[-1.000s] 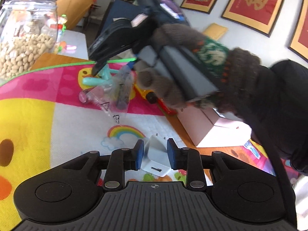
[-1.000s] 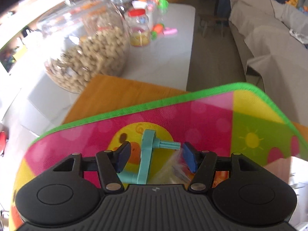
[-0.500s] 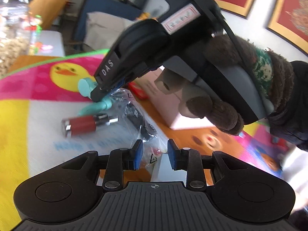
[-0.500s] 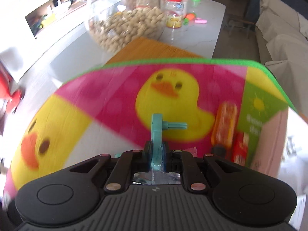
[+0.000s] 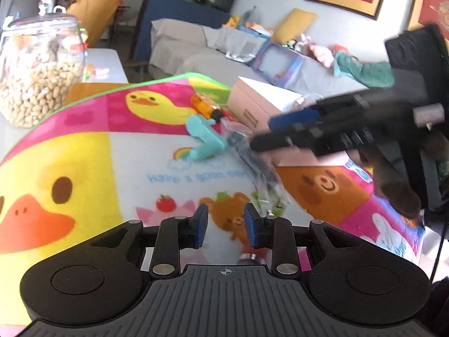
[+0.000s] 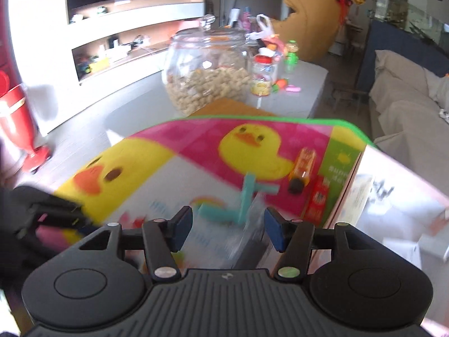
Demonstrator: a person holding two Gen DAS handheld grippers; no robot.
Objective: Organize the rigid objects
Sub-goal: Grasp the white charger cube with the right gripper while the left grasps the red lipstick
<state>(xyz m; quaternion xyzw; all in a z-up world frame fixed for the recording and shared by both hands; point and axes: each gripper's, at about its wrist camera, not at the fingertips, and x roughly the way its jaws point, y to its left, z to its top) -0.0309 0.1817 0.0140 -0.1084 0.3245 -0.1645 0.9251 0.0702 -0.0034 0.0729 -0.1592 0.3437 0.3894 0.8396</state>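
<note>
A teal plastic piece lies on the colourful play mat, next to a clear bag with dark parts. It also shows, blurred, in the right wrist view. My right gripper is open above the teal piece and empty; it shows from the side in the left wrist view. My left gripper is open a little and empty above the mat. A red and silver tube peeks out below its fingers. An orange bottle lies by the pink box.
A big glass jar of nuts stands beyond the mat's far left corner, also seen in the right wrist view. Small bottles and toys stand behind it. A sofa is beyond the table.
My right gripper has opened, let go of the teal piece and pulled back. My left gripper has lifted and swung away from the white charger, which is out of view.
</note>
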